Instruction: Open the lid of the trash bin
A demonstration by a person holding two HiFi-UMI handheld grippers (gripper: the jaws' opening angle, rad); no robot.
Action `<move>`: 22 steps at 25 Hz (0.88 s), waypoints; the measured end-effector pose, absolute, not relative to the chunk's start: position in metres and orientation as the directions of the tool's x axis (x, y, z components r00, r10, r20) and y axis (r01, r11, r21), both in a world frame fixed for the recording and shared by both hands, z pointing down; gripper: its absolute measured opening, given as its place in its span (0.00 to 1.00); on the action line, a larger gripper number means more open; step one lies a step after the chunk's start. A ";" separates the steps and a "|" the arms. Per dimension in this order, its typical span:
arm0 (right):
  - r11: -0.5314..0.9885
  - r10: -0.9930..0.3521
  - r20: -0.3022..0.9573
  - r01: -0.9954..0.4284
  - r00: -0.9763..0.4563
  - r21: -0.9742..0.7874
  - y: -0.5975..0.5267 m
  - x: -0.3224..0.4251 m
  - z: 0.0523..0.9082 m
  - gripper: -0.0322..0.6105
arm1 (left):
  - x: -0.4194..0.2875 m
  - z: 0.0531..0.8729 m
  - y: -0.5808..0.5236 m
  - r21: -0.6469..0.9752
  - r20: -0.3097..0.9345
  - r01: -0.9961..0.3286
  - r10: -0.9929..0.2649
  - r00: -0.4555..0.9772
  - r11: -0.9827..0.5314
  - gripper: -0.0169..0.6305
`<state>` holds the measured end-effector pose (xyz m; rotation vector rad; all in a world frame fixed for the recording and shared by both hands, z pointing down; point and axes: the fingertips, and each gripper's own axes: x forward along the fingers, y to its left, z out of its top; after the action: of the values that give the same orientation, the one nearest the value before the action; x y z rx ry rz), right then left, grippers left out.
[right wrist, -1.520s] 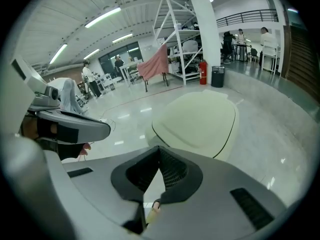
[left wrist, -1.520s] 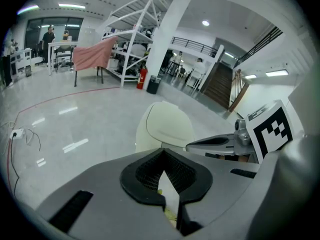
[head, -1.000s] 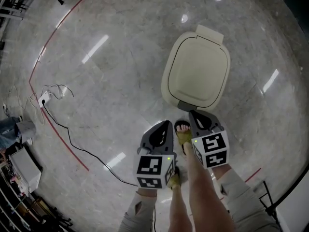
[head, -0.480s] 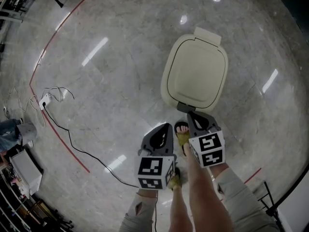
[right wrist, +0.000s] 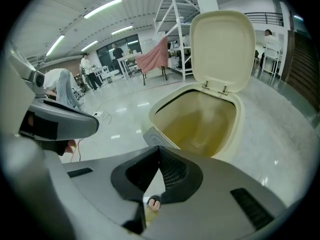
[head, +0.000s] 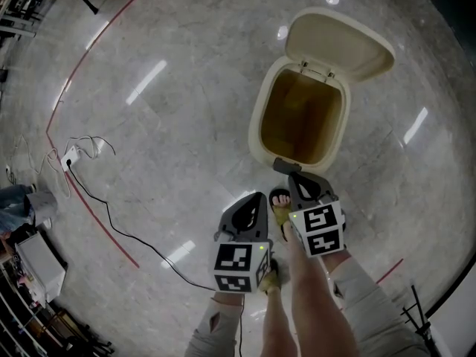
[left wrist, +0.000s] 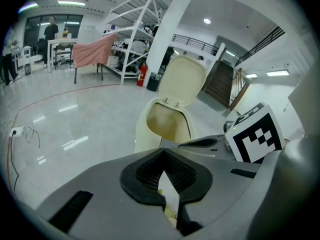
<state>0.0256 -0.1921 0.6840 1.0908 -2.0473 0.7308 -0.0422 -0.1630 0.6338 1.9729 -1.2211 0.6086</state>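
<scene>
The right gripper [head: 300,177], jaws together and empty, has its tip just beside the front edge of the trash bin [head: 259,129] on the floor. The left gripper [head: 254,198], jaws likewise closed, hangs alongside. The lid [head: 338,42] stands tilted open.

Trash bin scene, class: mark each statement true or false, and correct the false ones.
1. The lid of the trash bin stands open. True.
2. The right gripper clamps the lid's edge. False: its jaws are together on nothing, and the lid tilts back on the bin's far side.
3. A black cable lies on the floor, left of the person. True.
4. Rubbish is heaped up to the bin's rim. False: only yellowish-brown inner walls show.
5. The left gripper is nearer the bin than the right one. False: the right gripper is nearer.
</scene>
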 end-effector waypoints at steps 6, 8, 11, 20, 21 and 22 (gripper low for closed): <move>0.488 -0.472 0.782 -0.859 -0.407 -0.152 -0.193 0.025 0.683 0.05 | -0.045 0.632 -0.168 0.333 0.702 -0.900 -0.562 0.437 -0.282 0.03; 0.489 -0.475 0.780 -0.859 -0.407 -0.151 -0.193 0.025 0.684 0.05 | -0.045 0.632 -0.169 0.333 0.703 -0.900 -0.562 0.437 -0.283 0.03; 0.488 -0.478 0.780 -0.861 -0.404 -0.147 -0.192 0.025 0.684 0.05 | -0.044 0.632 -0.170 0.333 0.704 -0.899 -0.559 0.438 -0.285 0.03; 0.496 -0.478 0.784 -0.859 -0.395 -0.131 -0.193 0.025 0.681 0.05 | -0.045 0.628 -0.171 0.332 0.704 -0.899 -0.560 0.437 -0.285 0.03; 0.494 -0.478 0.784 -0.859 -0.396 -0.133 -0.193 0.026 0.680 0.05 | -0.044 0.628 -0.171 0.332 0.704 -0.899 -0.560 0.437 -0.285 0.03; 0.494 -0.478 0.783 -0.859 -0.397 -0.134 -0.194 0.026 0.680 0.05 | -0.044 0.627 -0.171 0.332 0.704 -0.900 -0.561 0.436 -0.283 0.03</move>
<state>0.0263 -0.1936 0.6797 1.0955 -2.0473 0.7050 -0.0440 -0.1709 0.6270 1.9730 -1.2275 0.6024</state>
